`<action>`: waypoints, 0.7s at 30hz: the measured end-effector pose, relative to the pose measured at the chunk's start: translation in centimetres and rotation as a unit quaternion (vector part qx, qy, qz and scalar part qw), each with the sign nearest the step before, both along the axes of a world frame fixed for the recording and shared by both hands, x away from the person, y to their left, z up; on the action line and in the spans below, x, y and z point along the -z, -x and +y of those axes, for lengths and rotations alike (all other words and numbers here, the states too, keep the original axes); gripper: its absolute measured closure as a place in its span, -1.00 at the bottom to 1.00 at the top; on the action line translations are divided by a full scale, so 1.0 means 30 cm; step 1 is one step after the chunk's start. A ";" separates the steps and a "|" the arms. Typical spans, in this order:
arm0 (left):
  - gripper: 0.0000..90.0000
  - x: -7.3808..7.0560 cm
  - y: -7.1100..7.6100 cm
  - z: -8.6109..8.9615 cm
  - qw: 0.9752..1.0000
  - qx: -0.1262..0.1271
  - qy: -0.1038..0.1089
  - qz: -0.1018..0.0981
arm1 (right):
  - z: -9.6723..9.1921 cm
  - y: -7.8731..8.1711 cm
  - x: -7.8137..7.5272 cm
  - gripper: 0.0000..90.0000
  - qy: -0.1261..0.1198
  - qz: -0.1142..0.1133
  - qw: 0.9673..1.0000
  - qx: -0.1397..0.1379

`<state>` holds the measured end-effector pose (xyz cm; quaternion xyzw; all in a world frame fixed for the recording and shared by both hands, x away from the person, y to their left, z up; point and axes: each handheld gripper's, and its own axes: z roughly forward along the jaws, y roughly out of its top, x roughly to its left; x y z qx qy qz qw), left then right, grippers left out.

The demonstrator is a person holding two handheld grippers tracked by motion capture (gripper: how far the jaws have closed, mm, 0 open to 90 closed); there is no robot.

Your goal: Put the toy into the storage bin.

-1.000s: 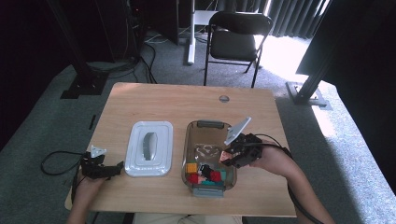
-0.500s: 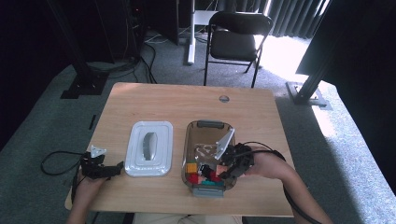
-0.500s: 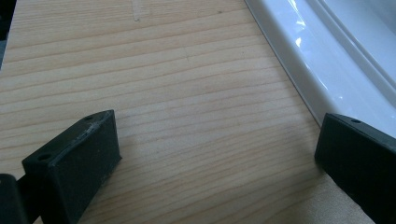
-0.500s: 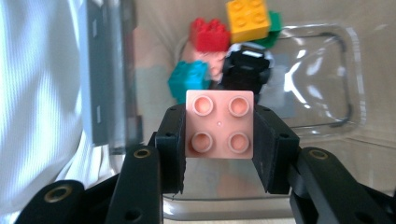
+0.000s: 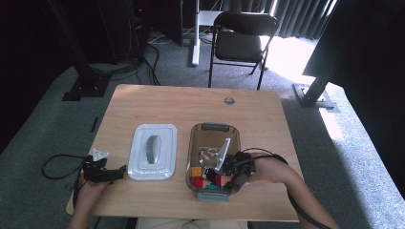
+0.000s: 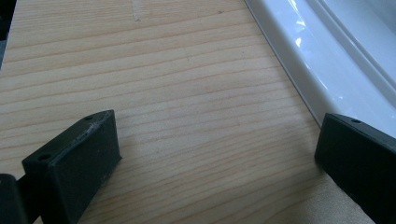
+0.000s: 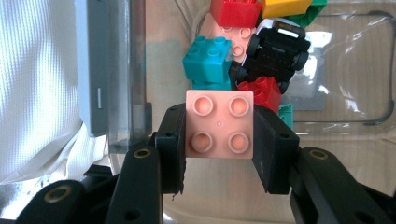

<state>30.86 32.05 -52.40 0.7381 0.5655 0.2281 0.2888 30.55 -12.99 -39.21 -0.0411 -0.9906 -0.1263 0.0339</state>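
Pink block carried down into the clear bin

A pink four-stud block (image 7: 219,123) is clamped between the jaws of the right gripper (image 7: 219,154), with its studs turned toward the gripper's own camera. Compared with the high view a second ago, this gripper (image 5: 224,174) is now found lower and nearer the person, over the near end of the clear bin (image 5: 215,128), where it was earlier held higher, above the bin's right rim. The descent suggests that the block is being brought in to be placed among the others, and that release has not yet been made, since the pads are pressed on both of its sides.

Beyond the block, a teal block (image 7: 207,57), a red block (image 7: 236,11), a second red block (image 7: 261,91) and a black toy car (image 7: 275,49) are seen piled together at the near end of the bin. The far end of the bin is bare.

The left gripper (image 5: 102,174) is rested on the bench (image 5: 167,102) at the left, in the same place as before, with its jaws apart and nothing between them; the wood grain is seen between its pads (image 6: 74,163). The white lid (image 5: 153,151) is lying flat just beside it, off the bin, so closing is judged to be left for later.
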 end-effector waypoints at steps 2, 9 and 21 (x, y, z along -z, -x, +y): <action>-0.99 0.000 0.000 0.000 1.000 0.000 0.000 0.000 | 0.006 -0.003 0.006 0.30 0.007 0.002 1.000 -0.002; -0.99 0.000 0.000 0.000 1.000 0.000 0.000 0.000 | 0.028 -0.020 0.034 0.30 0.029 0.020 0.999 0.006; -0.99 0.000 0.000 0.000 1.000 0.000 0.000 0.000 | 0.046 -0.035 0.062 0.30 0.057 0.027 0.998 0.014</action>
